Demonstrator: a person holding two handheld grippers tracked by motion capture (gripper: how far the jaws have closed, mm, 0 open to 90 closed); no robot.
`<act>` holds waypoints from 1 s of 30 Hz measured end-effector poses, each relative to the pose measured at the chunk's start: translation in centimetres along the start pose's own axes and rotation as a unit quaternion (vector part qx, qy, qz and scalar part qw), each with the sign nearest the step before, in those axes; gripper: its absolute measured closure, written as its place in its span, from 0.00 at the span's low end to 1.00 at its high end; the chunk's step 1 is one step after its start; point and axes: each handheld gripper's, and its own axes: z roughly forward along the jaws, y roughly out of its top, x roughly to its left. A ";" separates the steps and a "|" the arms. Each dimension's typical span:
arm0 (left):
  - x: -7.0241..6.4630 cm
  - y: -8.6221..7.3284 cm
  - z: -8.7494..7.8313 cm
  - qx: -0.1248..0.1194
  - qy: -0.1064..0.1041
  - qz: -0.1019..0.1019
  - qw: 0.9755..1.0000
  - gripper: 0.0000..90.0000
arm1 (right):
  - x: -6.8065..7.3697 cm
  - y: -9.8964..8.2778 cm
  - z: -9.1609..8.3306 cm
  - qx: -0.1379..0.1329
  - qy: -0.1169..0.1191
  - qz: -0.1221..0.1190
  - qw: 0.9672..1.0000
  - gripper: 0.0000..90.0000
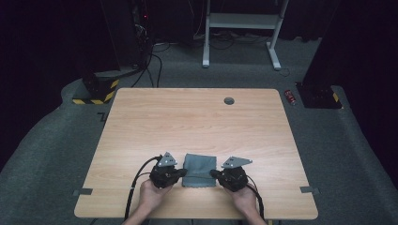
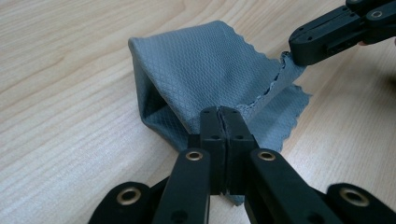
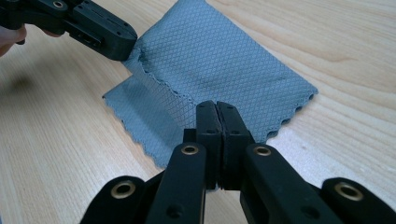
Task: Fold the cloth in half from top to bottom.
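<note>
Left to right across the high view. My left gripper [image 1: 180, 172] sits at the near edge of the wooden table [image 1: 197, 117], jaws pointing inward toward the centre. In the left gripper view its jaws are pressed together on the scalloped edge of the grey cloth [image 2: 205, 70], which rises from the pinch as a lifted upper layer over a lower layer lying on the wood.

The cloth [image 1: 199, 169] lies directly between my two grippers, near the table's front edge. Its fold runs along the far side; the free scalloped edges face me, and each gripper has hold of one near corner. Its long axis, as best I can judge, runs from one gripper to the other.

My right gripper [image 1: 217, 174] mirrors the left, jaws likewise clamped shut on the cloth's edge, as the right gripper view shows [image 3: 217, 109]; the left gripper's tip [image 3: 112, 39] appears there on the opposite corner.

Neither hand is nearer: both are at the cloth and equally placed, so I judge that the coming move, whether to carry the layer away from me or to open it, depends on moving both corners together.

Count: one cloth, two grippers, one table, one round grommet [image 1: 229, 100] at the table's far edge.
</note>
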 end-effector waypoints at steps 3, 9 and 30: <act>-0.2 -0.3 0.0 0.003 0.000 0.004 1.000 0.99 | 0.2 -0.2 0.0 0.002 -0.002 -0.004 1.000 0.99; -0.6 -0.7 0.1 0.004 0.003 0.009 1.000 0.99 | 0.5 -0.7 0.1 0.009 -0.002 -0.015 1.000 0.98; -1.2 -2.1 -0.6 0.012 0.003 0.004 1.000 0.83 | 1.0 -2.0 0.1 0.018 0.011 -0.016 1.000 0.85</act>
